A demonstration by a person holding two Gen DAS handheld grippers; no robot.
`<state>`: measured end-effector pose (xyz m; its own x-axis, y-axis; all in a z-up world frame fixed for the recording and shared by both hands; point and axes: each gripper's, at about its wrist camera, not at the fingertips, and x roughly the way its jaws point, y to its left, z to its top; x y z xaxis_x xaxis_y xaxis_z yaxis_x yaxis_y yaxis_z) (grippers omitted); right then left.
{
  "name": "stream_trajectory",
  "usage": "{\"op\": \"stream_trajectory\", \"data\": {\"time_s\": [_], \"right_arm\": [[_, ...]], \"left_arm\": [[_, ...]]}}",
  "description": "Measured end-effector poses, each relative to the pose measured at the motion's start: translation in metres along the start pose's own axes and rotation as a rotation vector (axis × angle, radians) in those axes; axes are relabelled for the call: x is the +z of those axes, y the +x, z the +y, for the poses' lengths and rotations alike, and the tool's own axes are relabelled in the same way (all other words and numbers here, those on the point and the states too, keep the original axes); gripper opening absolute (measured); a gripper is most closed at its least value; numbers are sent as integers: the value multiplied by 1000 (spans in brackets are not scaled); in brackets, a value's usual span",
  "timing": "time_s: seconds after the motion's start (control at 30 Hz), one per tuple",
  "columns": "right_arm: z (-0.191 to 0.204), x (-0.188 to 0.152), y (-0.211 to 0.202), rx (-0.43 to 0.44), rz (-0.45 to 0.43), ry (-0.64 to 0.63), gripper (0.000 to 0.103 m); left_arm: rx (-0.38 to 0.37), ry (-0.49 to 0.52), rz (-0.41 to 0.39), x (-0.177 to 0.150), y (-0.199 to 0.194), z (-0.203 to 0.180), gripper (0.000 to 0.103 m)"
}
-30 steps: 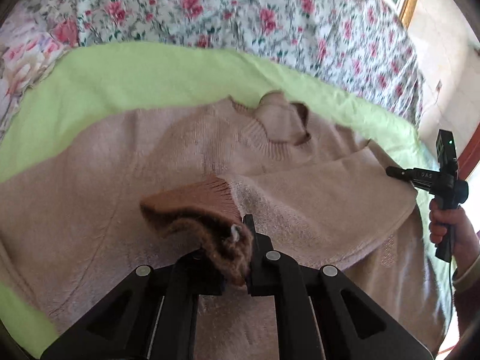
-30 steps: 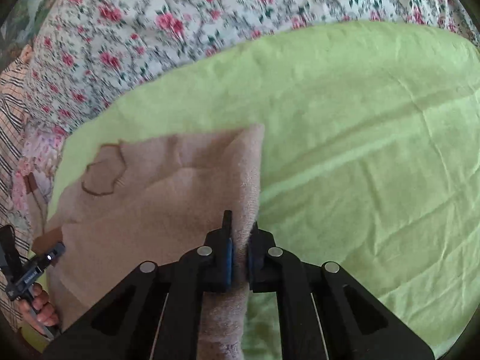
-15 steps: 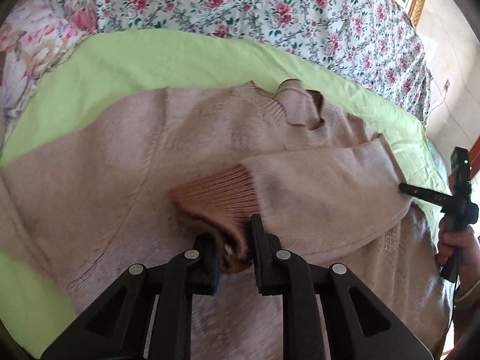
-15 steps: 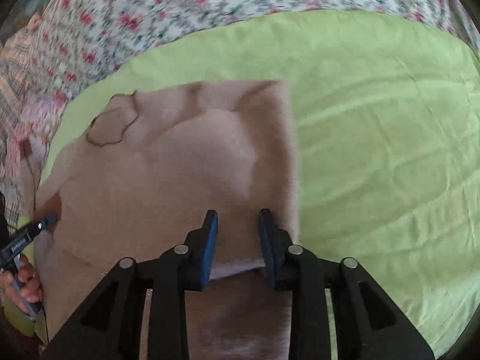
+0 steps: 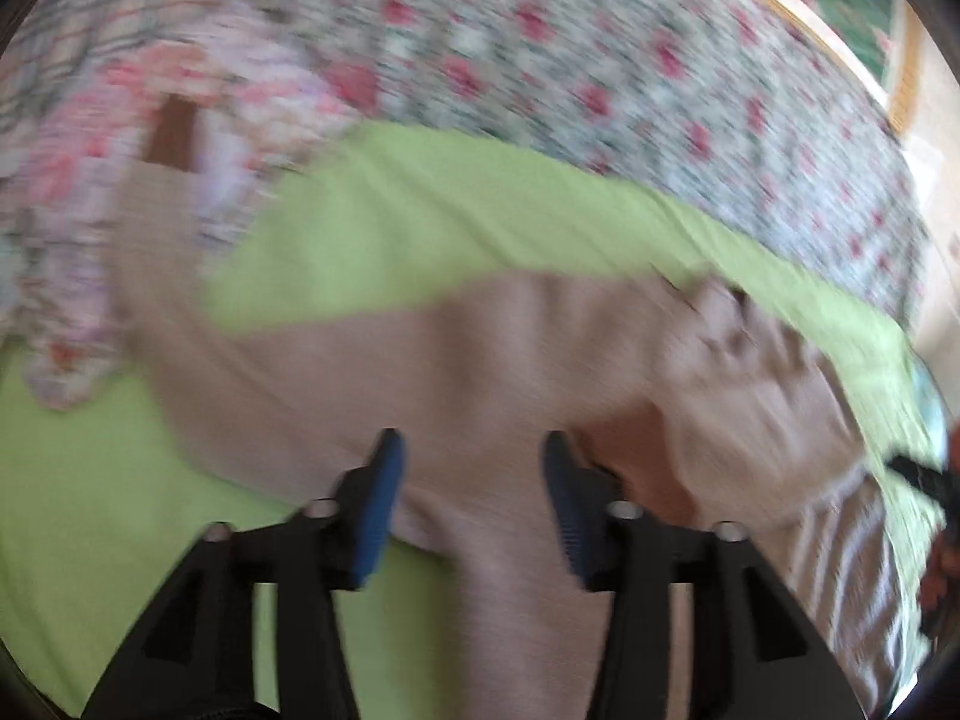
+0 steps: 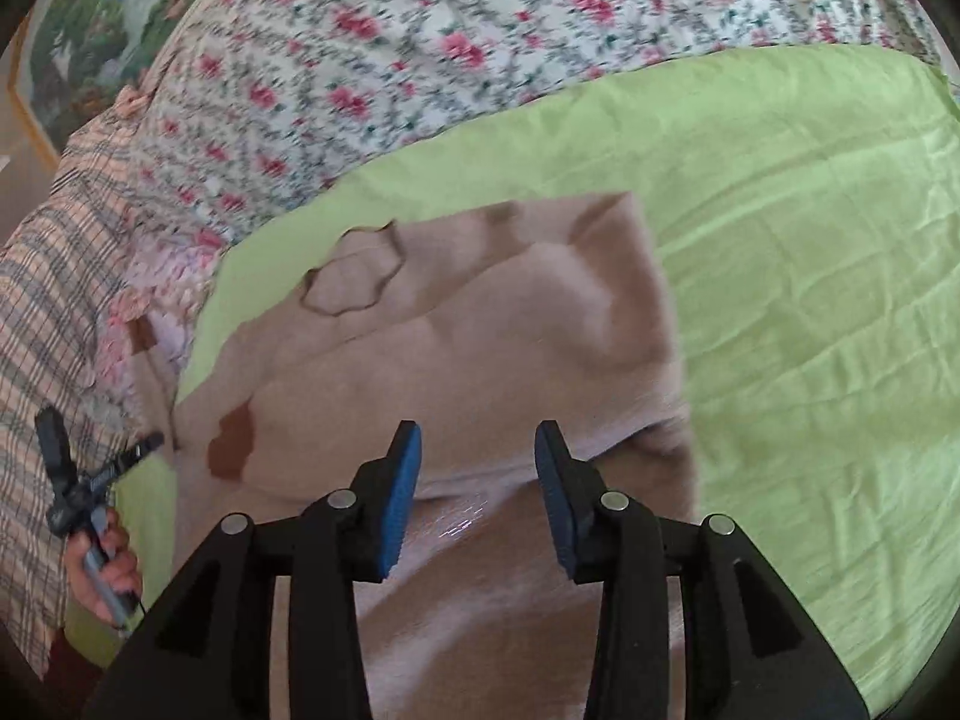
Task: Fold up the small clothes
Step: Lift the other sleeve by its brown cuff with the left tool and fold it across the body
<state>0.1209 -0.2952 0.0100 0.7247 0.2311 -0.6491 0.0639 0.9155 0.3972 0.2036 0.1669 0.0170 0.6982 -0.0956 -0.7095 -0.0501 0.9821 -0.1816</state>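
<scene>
A tan knitted sweater lies on a light green sheet. Its right sleeve is folded across the body, with the darker ribbed cuff resting near the left side. The neck points away. My right gripper is open and empty above the folded sleeve's lower edge. The left wrist view is blurred by motion: my left gripper is open and empty above the sweater, with the cuff just right of it. The unfolded left sleeve stretches off to the far left.
A floral bedspread lies beyond the green sheet, and a plaid cloth is at the left. A framed picture stands at the far left. The other hand and its gripper handle show at the left edge.
Both grippers have opened and let go of the sleeve, which now lies folded across the body. The left gripper has swung to the left, blurring its view. The right gripper has pulled back a little.
</scene>
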Motion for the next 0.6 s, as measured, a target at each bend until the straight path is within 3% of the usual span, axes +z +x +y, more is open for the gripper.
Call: {"op": "stream_trajectory", "data": {"time_s": [0.13,0.27,0.43,0.47,0.57,0.6], "right_arm": [[18,-14,6,32,39,-19,44],[26,-22,13,55,67,-21,44],[30,-26,23,56,102,-20,44],[31,-27,25,55,111,-21,44],[32,-32,29,53,124,-20,44],[32,-32,30,51,125,-20,44]], "left_arm": [[163,-100,-40,37,-3,59,80],[335,-155,-36,83,20,112,85],[442,-144,37,121,71,147,85],[452,-143,47,125,80,152,80],[419,-140,69,128,95,162,11],[390,-156,67,126,94,165,10]]}}
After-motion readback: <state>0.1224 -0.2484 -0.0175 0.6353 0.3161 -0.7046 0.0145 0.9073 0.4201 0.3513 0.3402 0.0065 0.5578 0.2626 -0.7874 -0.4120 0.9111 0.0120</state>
